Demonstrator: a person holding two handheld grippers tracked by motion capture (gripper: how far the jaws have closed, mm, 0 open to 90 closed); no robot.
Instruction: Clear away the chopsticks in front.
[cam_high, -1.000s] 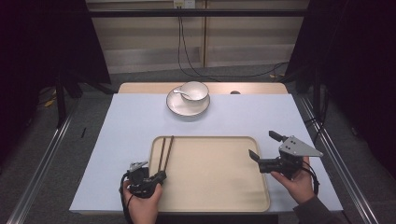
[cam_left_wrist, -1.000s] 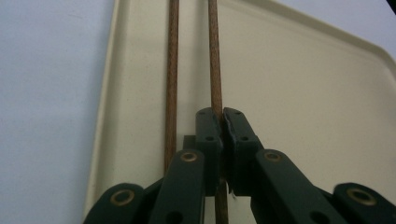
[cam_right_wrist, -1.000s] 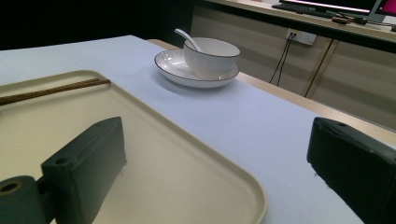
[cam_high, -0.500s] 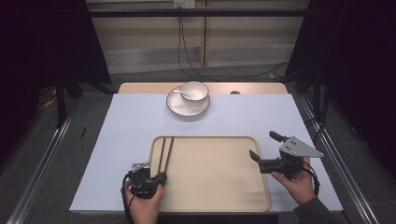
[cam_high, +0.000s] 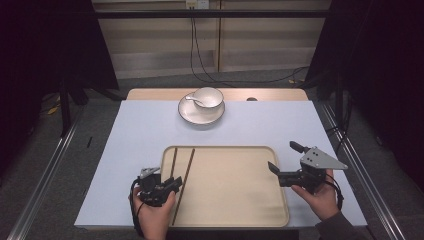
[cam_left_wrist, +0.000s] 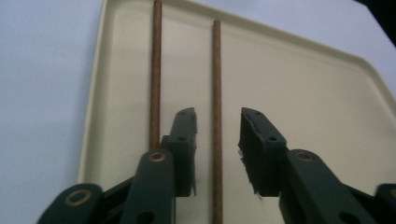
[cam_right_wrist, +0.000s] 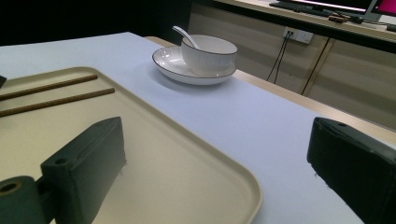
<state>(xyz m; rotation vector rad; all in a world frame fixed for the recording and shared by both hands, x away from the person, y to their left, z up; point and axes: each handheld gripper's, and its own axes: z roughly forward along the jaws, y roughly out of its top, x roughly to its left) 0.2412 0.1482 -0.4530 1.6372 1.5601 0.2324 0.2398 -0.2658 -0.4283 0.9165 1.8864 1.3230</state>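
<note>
Left gripper (cam_left_wrist: 217, 135): jaws just been opening, parted astride one chopstick (cam_left_wrist: 216, 84), apparently clear of it.
Chopsticks: both lie along the tray's (cam_high: 235, 210) left edge, long axes running away from the person; the second chopstick (cam_left_wrist: 155, 70) lies outside the jaws.
Right gripper (cam_high: 282, 162): spread wide, empty, over the tray's right rim.
Bowl (cam_right_wrist: 208, 53): right gripper view shows it on a plate (cam_right_wrist: 170, 65), spoon inside.

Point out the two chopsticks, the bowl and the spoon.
left chopstick (cam_left_wrist: 155, 70), left gripper view, middle of its shaft.
right chopstick (cam_left_wrist: 216, 79), left gripper view, shaft ahead of the jaws.
bowl (cam_right_wrist: 208, 58), right gripper view, outer ribbed wall.
spoon (cam_right_wrist: 182, 35), right gripper view, handle above the rim.
</note>
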